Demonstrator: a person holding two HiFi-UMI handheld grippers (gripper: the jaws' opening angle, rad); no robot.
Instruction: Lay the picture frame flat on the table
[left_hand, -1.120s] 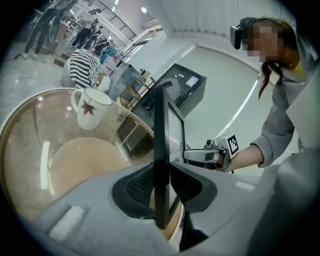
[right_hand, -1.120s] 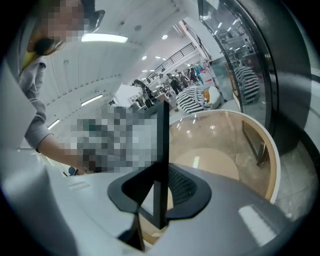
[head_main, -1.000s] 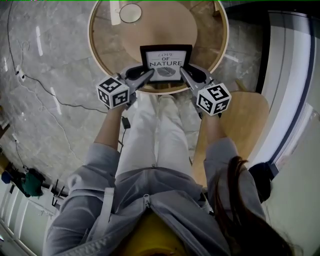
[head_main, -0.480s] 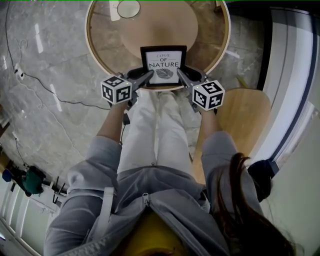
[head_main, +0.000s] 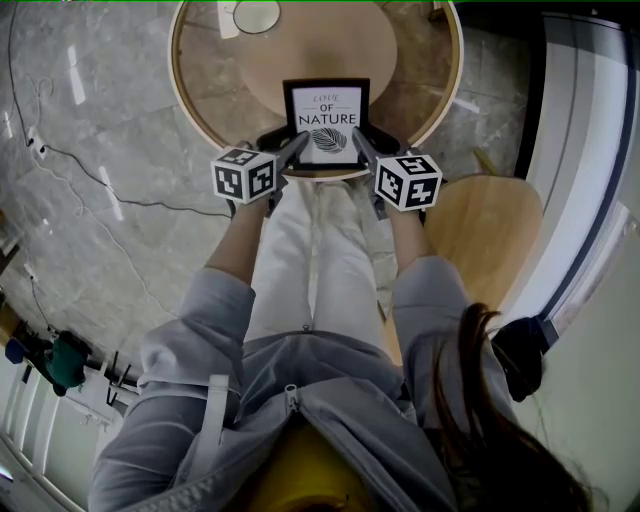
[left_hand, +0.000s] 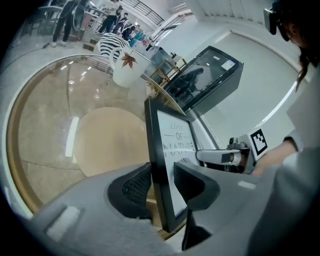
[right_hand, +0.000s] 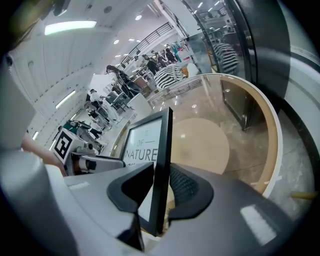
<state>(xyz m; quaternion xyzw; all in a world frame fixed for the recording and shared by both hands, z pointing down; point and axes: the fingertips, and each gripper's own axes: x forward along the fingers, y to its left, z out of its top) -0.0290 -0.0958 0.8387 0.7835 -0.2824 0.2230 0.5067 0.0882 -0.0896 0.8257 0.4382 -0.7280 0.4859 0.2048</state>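
Picture frame (head_main: 326, 122) upright near table (head_main: 215, 80) front rim, print toward person. Right gripper (head_main: 358, 145) clamped on its right side rail; left gripper (head_main: 296, 150) jaws opening, left rail between them. Likely light, stiff, glazed front slippery, fragile — hold by side rails, lower gently backward.

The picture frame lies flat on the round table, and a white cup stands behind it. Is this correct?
Not quite. The picture frame stands on edge on the round table, not flat; the left gripper view shows it. The white cup does stand behind it.
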